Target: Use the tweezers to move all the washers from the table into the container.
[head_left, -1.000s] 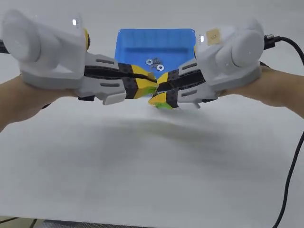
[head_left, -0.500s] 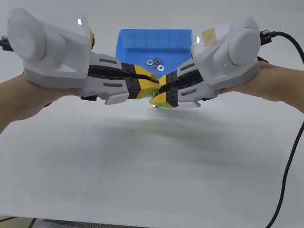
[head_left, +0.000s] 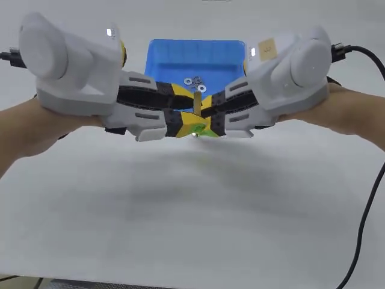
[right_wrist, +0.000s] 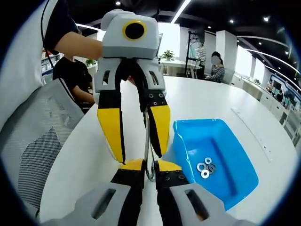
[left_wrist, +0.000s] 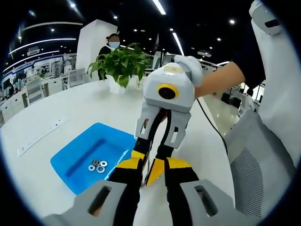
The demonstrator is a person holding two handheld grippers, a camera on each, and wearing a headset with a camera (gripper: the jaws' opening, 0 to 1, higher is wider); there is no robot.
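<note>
At the far side of the white table (head_left: 192,217) sits the blue container (head_left: 180,57), a shallow open tray with sloping walls. A small cluster of washers (head_left: 195,83) lies on its floor. They look like four flat silvery rings bunched close together, some touching, though the exact count is hard to make out. In the right gripper view the washers sit toward the near middle of the tray, with bare blue floor all around them.

In front of the container, the two grippers meet nose to nose just above the table. The right gripper (right_wrist: 150,165) has its jaws pinched tight on the looped end of the tweezers (right_wrist: 148,141), a thin metal pair running straight out from it. The left gripper (left_wrist: 151,162) faces it with its yellow-tipped jaws spread apart, one on each side of the tweezers' slim arms, and there is visible space between the jaws. I can't tell whether either jaw touches the metal. The tweezers hang between both grippers, clear of the tray. A black cable (head_left: 367,198) trails off the right gripper.
</note>
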